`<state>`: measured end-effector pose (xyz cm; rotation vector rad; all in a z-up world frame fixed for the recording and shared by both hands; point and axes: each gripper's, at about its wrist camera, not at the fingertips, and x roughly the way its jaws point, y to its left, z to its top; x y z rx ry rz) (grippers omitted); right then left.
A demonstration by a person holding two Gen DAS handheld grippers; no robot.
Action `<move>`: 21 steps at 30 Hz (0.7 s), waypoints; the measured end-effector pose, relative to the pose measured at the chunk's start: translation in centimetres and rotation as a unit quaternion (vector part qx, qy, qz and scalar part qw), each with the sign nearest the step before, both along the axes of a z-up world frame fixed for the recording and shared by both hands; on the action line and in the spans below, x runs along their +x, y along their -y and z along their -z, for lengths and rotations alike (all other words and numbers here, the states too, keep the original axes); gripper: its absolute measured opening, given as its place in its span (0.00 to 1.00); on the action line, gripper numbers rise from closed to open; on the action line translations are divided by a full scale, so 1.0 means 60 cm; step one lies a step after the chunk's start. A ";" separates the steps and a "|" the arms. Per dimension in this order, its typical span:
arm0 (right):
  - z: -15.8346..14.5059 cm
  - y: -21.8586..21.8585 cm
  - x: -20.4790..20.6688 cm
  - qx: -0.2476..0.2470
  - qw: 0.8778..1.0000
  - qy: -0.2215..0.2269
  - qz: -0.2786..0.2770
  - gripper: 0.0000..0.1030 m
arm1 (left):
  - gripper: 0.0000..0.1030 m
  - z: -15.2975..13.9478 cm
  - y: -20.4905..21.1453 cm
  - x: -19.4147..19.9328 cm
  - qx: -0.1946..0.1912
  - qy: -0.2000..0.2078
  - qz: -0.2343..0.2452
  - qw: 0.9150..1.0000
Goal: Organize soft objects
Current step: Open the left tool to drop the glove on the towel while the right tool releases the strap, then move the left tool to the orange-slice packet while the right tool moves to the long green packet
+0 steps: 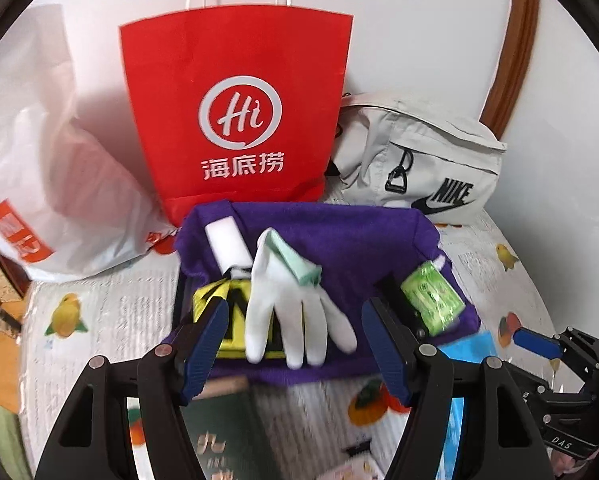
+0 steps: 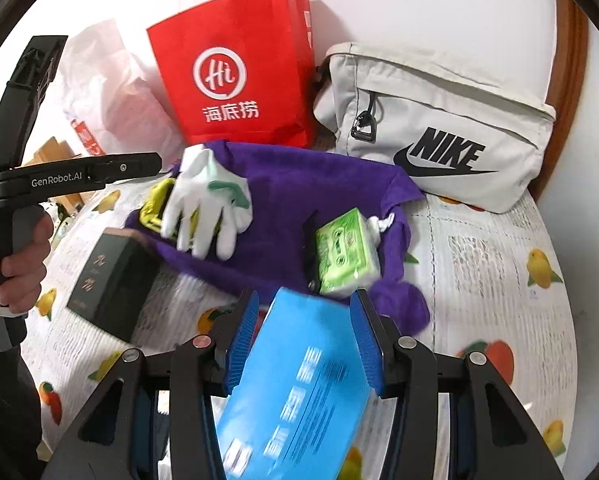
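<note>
A purple cloth point(image 1: 339, 232) lies spread on the fruit-print table cover. On it rest a white glove point(image 1: 291, 304) with a mint cuff, a white foam block point(image 1: 227, 240), a yellow-and-black item point(image 1: 215, 312) and a green tissue pack point(image 1: 431, 300). My left gripper point(image 1: 295, 348) hangs open over the near edge of the cloth, with nothing pressed between its pads; a dark green box point(image 1: 227, 428) lies below it. My right gripper point(image 2: 304, 336) is shut on a blue box point(image 2: 299, 380), just in front of the tissue pack point(image 2: 347, 252) and right of the glove point(image 2: 203, 204).
A red paper bag point(image 1: 239, 112) stands behind the cloth, a white plastic bag point(image 1: 51, 160) to its left and a white Nike bag point(image 1: 419, 160) to its right, all against the wall. A hand point(image 2: 19, 256) holds the left tool's handle beside the dark box point(image 2: 111, 280).
</note>
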<state>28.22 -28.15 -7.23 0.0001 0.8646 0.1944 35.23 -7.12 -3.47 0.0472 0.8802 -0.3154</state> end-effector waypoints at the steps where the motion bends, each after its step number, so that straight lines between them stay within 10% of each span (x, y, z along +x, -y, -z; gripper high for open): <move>1: -0.003 -0.001 -0.011 0.001 1.000 0.001 0.000 0.46 | 0.65 -0.004 -0.004 -0.018 0.001 0.000 0.002 1.000; 21: 0.082 -0.049 -0.277 0.019 0.997 -0.021 -0.074 0.59 | 0.65 0.020 -0.052 -0.265 0.004 -0.028 -0.039 0.999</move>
